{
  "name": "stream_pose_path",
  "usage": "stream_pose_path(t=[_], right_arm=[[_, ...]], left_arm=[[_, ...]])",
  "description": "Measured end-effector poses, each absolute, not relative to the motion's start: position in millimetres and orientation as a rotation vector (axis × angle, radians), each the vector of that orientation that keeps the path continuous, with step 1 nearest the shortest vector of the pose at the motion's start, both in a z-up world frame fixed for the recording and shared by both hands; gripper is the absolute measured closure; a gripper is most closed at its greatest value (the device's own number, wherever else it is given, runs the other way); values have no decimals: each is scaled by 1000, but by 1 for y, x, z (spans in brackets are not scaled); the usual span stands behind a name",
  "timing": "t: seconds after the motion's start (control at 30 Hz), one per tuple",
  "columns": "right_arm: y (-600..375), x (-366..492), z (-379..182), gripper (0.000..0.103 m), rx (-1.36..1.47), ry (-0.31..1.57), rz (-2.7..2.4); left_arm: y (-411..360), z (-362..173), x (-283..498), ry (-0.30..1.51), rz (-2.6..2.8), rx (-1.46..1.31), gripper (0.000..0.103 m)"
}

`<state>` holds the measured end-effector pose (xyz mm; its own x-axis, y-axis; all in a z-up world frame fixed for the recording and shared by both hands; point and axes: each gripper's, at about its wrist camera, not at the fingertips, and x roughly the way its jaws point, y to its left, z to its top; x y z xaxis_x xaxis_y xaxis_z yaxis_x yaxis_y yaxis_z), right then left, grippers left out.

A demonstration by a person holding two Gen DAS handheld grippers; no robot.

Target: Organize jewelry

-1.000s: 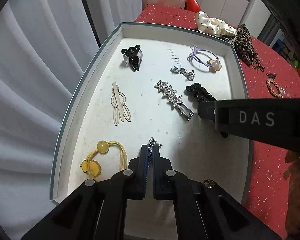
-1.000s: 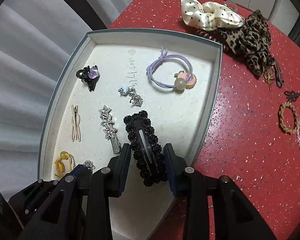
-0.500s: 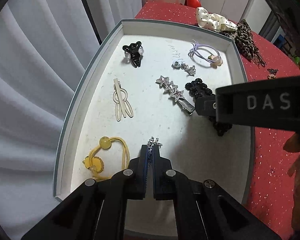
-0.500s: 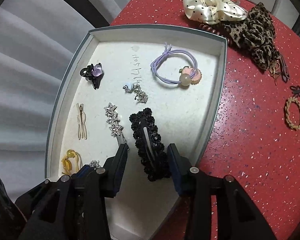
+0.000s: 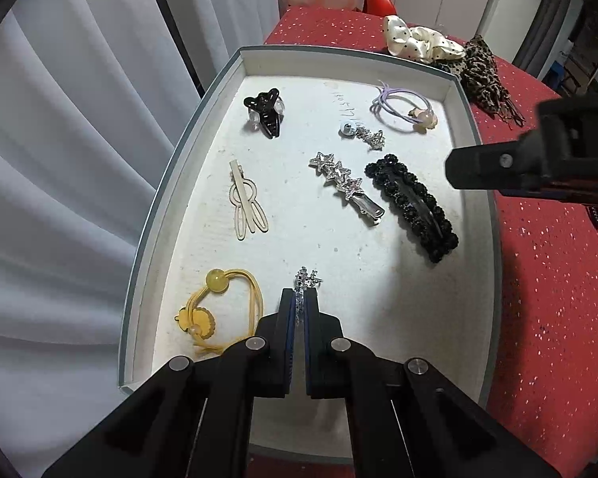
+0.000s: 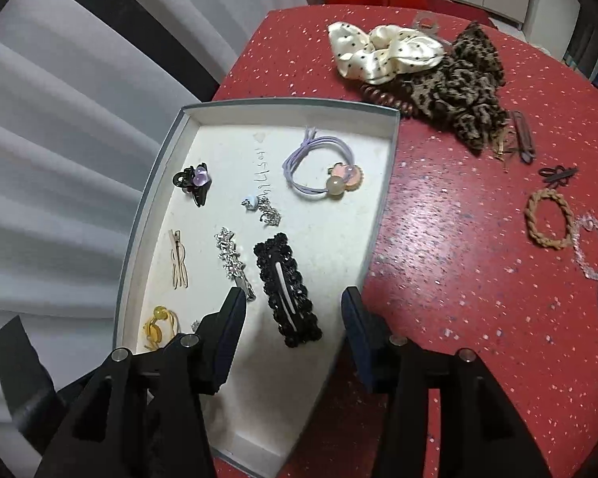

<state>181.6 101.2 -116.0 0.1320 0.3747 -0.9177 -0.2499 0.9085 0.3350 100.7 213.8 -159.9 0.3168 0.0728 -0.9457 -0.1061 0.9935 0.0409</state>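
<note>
Over white tray: right gripper jaws just been opening, black beaded clip lying free between them on tray floor. Left gripper clamped on small silver earring above tray. Likely next: lower, release earring onto bare spot.

Both cams ride on the handheld grippers and look steeply down along their own fingers, fisheye style. The left wrist one sits close over the near end of the white tray, facing up its length toward the curtain and red table. The right wrist one hangs a bit higher over the tray's right rim, so it catches more table. Both share the tray interior, black beaded hair clip included.
</note>
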Motion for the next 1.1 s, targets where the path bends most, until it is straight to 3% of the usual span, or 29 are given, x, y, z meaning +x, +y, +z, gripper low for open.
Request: stream_pose_path(t=[0.23, 0.27, 0.3, 0.33, 0.37, 0.73, 0.83, 1.1], right_arm=[[82, 169, -100, 49, 134, 1352, 443], [79, 168, -98, 49, 135, 1350, 440], [77, 166, -97, 49, 136, 1350, 438], [76, 165, -96, 49, 136, 1349, 435], [77, 166, -98, 49, 136, 1349, 433], [70, 149, -103, 48, 107, 1368, 414], [72, 140, -102, 36, 97, 1380, 418], [72, 110, -81, 23, 49, 1384, 441]], left_arm=[[208, -153, 90, 1238, 128, -27, 99], [207, -152, 87, 1238, 131, -24, 89], [206, -151, 85, 1240, 133, -25, 69], [207, -150, 82, 1238, 145, -31, 11], [209, -147, 80, 1217, 166, -32, 0], [212, -136, 72, 1207, 197, -44, 0], [215, -126, 69, 1218, 208, -53, 0], [225, -95, 45, 1223, 256, -79, 0]])
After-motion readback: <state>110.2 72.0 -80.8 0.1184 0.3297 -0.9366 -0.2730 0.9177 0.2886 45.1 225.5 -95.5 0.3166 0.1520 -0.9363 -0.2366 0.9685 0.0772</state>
